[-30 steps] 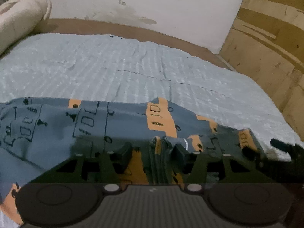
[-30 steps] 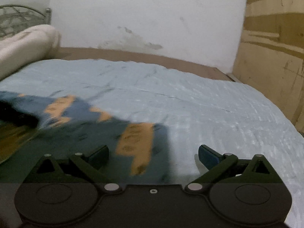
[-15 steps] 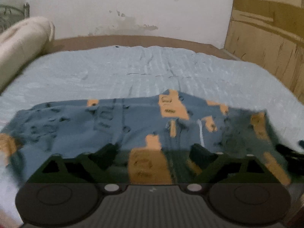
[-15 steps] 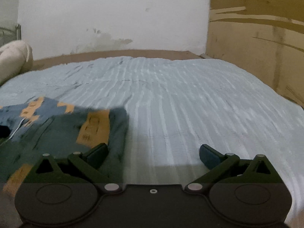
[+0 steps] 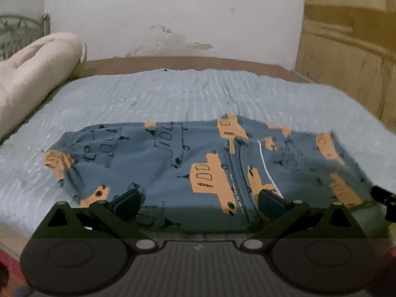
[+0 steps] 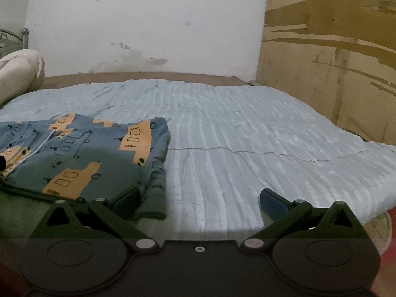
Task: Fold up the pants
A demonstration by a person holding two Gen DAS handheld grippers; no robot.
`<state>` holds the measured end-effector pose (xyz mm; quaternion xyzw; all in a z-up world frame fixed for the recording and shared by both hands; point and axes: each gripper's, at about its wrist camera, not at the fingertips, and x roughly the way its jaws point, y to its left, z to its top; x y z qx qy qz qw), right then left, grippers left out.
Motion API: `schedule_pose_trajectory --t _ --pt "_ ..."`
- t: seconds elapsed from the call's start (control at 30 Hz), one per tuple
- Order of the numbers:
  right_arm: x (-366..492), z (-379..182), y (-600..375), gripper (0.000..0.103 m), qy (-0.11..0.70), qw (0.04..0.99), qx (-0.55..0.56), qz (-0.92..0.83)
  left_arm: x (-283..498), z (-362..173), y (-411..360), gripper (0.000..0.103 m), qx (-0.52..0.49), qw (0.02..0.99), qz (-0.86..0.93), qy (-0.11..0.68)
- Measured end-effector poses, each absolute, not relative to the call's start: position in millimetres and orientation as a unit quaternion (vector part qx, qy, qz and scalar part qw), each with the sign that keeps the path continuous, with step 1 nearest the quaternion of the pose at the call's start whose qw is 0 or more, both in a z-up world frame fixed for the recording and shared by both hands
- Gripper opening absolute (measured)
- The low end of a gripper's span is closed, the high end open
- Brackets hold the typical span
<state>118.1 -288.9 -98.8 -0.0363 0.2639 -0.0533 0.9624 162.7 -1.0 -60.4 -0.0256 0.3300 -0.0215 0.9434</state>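
Both sets of jaws stand spread wide with nothing pinched. On the left gripper (image 5: 198,203) they are opening, over the near edge of the pants (image 5: 188,163) without pressing them. On the right gripper (image 6: 198,201), one finger lies by the pants' right edge and the other over the bare bedspread (image 6: 247,133). Folded, the blue-and-orange pants lie flat on the bed's near left part. Farther back, a cream pillow (image 5: 32,79) rests left, before the white wall (image 6: 148,24).
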Motion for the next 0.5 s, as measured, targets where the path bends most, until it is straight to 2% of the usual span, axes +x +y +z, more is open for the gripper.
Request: schedule_pose_trajectory --t 0.13,0.5 --pt "105.0 -79.0 -275.2 0.102 0.217 0.976 -0.024 -0.008 153.5 -48.1 22.7 0.102 -0.060 0.946 -0.008 0.318" --pt "151.1 -72.0 -163.8 0.102 0.205 0.968 -0.062 0.129 172.6 -41.4 96.4 0.102 -0.104 0.927 0.079 0.350"
